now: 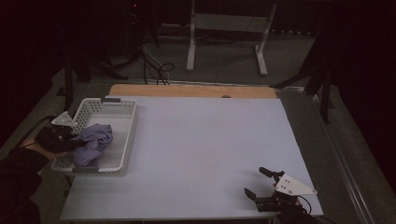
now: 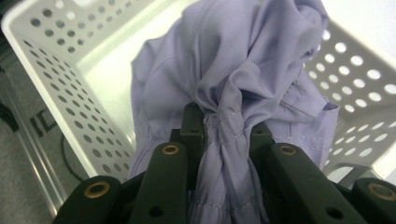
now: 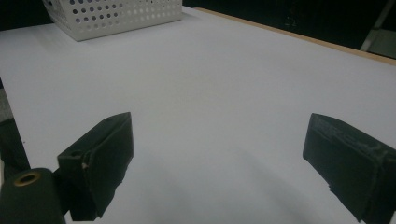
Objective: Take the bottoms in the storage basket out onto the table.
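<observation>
Two grippers: left gripper (image 2: pixel 227 133) pinches the lilac cloth (image 1: pixel 93 142) over the basket (image 1: pixel 129 135) at nine o'clock; right gripper (image 1: pixel 259 182), jaws spread, idles at five. Next, probably carry it tableward.

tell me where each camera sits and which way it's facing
High view: fixed above the near table edge, looking forward and down on the table, the white basket, the left tool and the right tool.
Left gripper view: rides the left tool, looking along jaws shut on the lilac cloth over the basket.
Right gripper view: rides the right tool, facing across the table; jaws wide apart.
Shared: the basket appears in all three views.
</observation>
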Motion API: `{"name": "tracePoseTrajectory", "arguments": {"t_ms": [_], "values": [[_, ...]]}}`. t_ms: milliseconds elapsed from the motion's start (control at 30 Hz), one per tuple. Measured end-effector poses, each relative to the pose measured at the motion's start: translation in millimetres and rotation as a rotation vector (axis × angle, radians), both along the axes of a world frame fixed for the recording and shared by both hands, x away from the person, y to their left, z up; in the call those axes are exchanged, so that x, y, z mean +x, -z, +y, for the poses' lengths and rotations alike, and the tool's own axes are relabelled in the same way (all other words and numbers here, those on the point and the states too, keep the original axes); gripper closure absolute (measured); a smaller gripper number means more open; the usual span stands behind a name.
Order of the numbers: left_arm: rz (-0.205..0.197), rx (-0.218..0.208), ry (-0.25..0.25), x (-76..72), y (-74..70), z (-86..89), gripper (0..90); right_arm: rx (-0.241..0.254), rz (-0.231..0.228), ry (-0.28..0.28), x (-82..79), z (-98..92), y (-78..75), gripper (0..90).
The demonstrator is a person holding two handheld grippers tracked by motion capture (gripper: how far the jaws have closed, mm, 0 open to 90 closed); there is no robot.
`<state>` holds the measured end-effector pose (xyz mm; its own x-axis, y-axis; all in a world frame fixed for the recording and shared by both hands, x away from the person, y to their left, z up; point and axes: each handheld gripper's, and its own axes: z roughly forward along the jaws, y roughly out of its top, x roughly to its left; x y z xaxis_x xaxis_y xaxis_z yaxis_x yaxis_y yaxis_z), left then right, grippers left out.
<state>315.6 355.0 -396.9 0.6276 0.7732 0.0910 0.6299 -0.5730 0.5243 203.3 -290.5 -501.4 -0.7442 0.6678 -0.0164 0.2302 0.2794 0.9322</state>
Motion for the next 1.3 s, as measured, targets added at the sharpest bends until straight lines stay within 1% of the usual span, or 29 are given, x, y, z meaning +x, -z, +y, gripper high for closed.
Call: {"name": "tracePoseTrajectory", "arguments": {"t_ms": [33, 67, 100, 133, 167, 200, 233, 267, 300, 333, 433, 467, 500, 533, 567, 700, 733, 767, 900, 933, 967, 1033, 1067, 1100, 1167, 1200, 1233, 1267, 1300], "values": [[-0.002, -0.020, -0.014, -0.2, -1.9, 1.5, 76.9, 0.000, -0.003, -0.001, 0.2, 0.0, 0.2, 8.8], [-0.003, -0.031, -0.006, -0.6, -2.9, 2.2, 76.9, 0.001, -0.004, -0.002, 0.0, 0.0, 0.0, 8.8], [-0.018, -0.031, 0.003, -1.6, -4.5, 2.5, 76.9, 0.001, -0.005, -0.002, 0.0, 0.0, -0.1, 8.8], [-0.015, -0.052, -0.003, -2.0, -5.9, 3.2, 76.9, 0.000, -0.005, -0.003, 0.0, 0.0, 0.0, 8.8], [-0.023, -0.059, 0.002, -2.8, -7.2, 3.7, 76.9, -0.001, -0.004, -0.001, 0.0, -0.1, 0.1, 8.8], [-0.031, -0.073, -0.008, -3.2, -8.7, 4.8, 76.9, 0.001, -0.003, 0.000, 0.1, -0.2, 0.1, 8.8], [-0.023, -0.088, -0.010, -3.2, -9.9, 6.1, 76.9, 0.000, -0.005, -0.001, 0.1, -0.2, 0.0, 8.8], [-0.032, -0.093, -0.009, -3.9, -10.9, 6.9, 76.9, -0.002, -0.007, 0.000, -0.1, 0.1, -0.1, 8.8], [-0.034, -0.117, -0.018, -4.3, -12.0, 8.4, 76.9, -0.003, -0.009, -0.002, -0.3, 0.2, -0.2, 8.8], [-0.037, -0.129, -0.012, -5.0, -13.0, 9.5, 76.9, -0.003, -0.008, -0.003, -0.3, 0.3, 0.0, 8.8], [-0.068, -0.140, -0.018, -7.8, -16.1, 13.2, 76.9, -0.004, -0.007, -0.001, -0.1, 0.3, 0.3, 8.8], [-0.068, -0.160, -0.033, -8.1, -17.5, 15.3, 76.9, -0.002, -0.007, -0.002, -0.2, 0.3, 0.1, 8.8], [-0.071, -0.170, -0.029, -8.7, -18.3, 16.6, 76.9, -0.006, -0.009, -0.002, -0.1, 0.3, 0.2, 8.8], [-0.089, -0.177, -0.036, -10.3, -20.2, 18.4, 76.9, -0.005, -0.009, -0.004, 0.1, 0.3, 0.4, 8.8], [-0.088, -0.189, -0.037, -11.0, -21.5, 19.7, 76.9, -0.005, -0.005, -0.001, -0.1, 0.2, 0.4, 8.8], [-0.135, -0.214, -0.039, -17.0, -29.3, 24.6, 76.9, -0.006, -0.007, -0.001, 0.0, 0.2, 0.4, 8.8], [-0.151, -0.225, -0.049, -18.7, -31.3, 26.4, 76.9, -0.006, -0.008, -0.004, 0.1, 0.2, 0.5, 8.8], [-0.156, -0.236, -0.046, -20.4, -33.1, 28.4, 76.9, -0.005, -0.007, -0.004, 0.1, 0.3, 0.6, 8.8], [-0.212, -0.280, -0.044, -29.1, -39.7, 35.4, 76.8, -0.006, -0.006, -0.006, -0.2, 0.8, 0.6, 8.8], [-0.211, -0.297, -0.041, -30.6, -40.8, 37.4, 76.8, -0.007, -0.005, -0.005, -0.2, 0.7, 0.7, 8.8], [-0.228, -0.296, -0.046, -32.9, -41.8, 38.2, 76.8, -0.007, -0.004, -0.005, -0.2, 0.8, 0.6, 8.8], [-0.235, -0.300, -0.041, -35.4, -43.7, 39.8, 76.8, -0.007, -0.009, -0.004, -0.3, 0.9, 0.2, 8.8], [-0.249, -0.303, -0.044, -36.6, -44.6, 40.2, 76.8, -0.009, -0.008, -0.005, -0.2, 1.0, 0.4, 8.8], [-0.250, -0.320, -0.049, -37.4, -46.0, 41.4, 76.8, -0.009, -0.004, -0.004, -0.2, 1.0, 0.5, 8.8], [-0.270, -0.346, -0.045, -39.5, -50.6, 42.9, 76.8, -0.007, -0.004, -0.005, -0.1, 1.1, 0.7, 8.8], [-0.274, -0.351, -0.046, -40.0, -52.4, 43.0, 76.8, -0.008, -0.005, -0.004, -0.1, 1.2, 0.5, 8.8], [-0.283, -0.344, -0.041, -40.8, -55.4, 42.7, 76.8, -0.004, -0.005, -0.006, -0.1, 1.3, 0.5, 8.8], [-0.299, -0.347, -0.045, -41.6, -58.2, 42.4, 76.8, -0.007, -0.005, -0.005, -0.1, 1.4, 0.5, 8.8], [-0.301, -0.362, -0.044, -41.9, -60.9, 42.4, 76.8, -0.009, -0.004, -0.005, -0.1, 1.5, 0.6, 8.8]]}}
